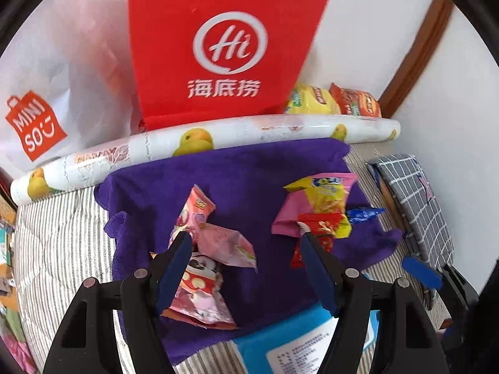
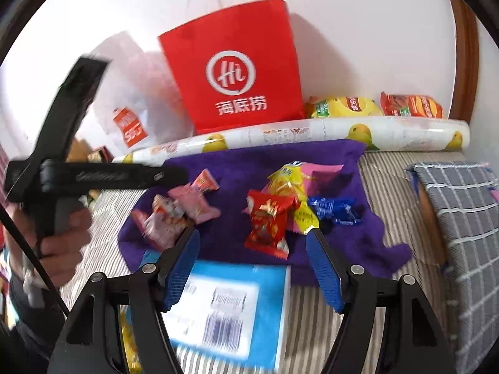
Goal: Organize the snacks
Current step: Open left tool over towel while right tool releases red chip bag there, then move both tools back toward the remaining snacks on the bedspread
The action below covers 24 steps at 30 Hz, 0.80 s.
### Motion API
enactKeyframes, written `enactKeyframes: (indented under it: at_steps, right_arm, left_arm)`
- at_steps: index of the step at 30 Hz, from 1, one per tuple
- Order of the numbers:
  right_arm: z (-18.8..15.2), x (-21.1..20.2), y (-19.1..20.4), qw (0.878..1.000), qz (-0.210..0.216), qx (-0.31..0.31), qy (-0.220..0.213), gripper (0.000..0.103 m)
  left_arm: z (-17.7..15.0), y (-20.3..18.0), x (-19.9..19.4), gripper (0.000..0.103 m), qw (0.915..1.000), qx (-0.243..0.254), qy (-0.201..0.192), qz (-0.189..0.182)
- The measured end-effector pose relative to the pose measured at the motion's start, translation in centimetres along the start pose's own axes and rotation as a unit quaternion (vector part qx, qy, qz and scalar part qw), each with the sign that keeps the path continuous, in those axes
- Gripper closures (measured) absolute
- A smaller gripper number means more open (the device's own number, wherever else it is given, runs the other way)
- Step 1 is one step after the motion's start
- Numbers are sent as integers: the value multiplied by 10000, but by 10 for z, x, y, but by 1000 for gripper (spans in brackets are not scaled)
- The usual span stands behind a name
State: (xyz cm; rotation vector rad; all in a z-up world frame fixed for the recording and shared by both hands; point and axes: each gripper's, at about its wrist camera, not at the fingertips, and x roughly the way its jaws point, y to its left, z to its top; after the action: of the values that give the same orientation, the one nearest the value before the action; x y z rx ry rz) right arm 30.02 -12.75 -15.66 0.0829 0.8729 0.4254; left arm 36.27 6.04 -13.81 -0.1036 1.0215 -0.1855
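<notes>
Small snack packets lie on a purple towel (image 1: 255, 184) (image 2: 340, 162). Pink packets (image 1: 218, 240) (image 2: 187, 205) lie at its left. A red packet (image 1: 318, 221) (image 2: 268, 221), a yellow packet (image 1: 327, 196) (image 2: 290, 184), a pink pouch (image 1: 293, 205) and a blue packet (image 1: 365, 213) (image 2: 335, 208) lie at its right. My left gripper (image 1: 244, 240) is open and empty, just above the towel between the two groups. My right gripper (image 2: 252, 233) is open and empty, above the towel's near edge by the red packet. The left tool and hand (image 2: 59, 180) show in the right wrist view.
A red Haidilao paper bag (image 1: 218, 46) (image 2: 237, 78) and a white Miniso bag (image 1: 34, 124) (image 2: 129, 127) stand behind a rolled fruit-print sheet (image 1: 249, 134) (image 2: 312, 131). Yellow and orange chip bags (image 2: 374, 106) lie at the back right. A blue box (image 2: 237, 308) lies near; a grey checked cushion (image 2: 461, 218) at right.
</notes>
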Motion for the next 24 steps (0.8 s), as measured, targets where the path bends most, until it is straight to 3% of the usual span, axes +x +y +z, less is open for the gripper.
enactKeyframes:
  at_steps: [8,11,14,20,24]
  right_arm:
    - [-45,-41,23,9994,-40,-309,158,33]
    - [-72,-46,27,9988,114,-349,325,34]
    - [-99,-49,28,9979,219,-343,507,42]
    - [-134,-59,41,9911,706,-746,843,42]
    - [-150,-72,56,9837,881,-1302,877,32]
  left_arm:
    - [-40,-7,-41,33,9999,-58,-124,82]
    - [-62,-3,-56,33,9997,-113,-89,181]
    - [-86,2,-69,33,9994,-218,-55,255]
    - [-129,5,-97,33,9988,-324,-29,355]
    - [-153,4,-114,33,9985,-347,-95,419]
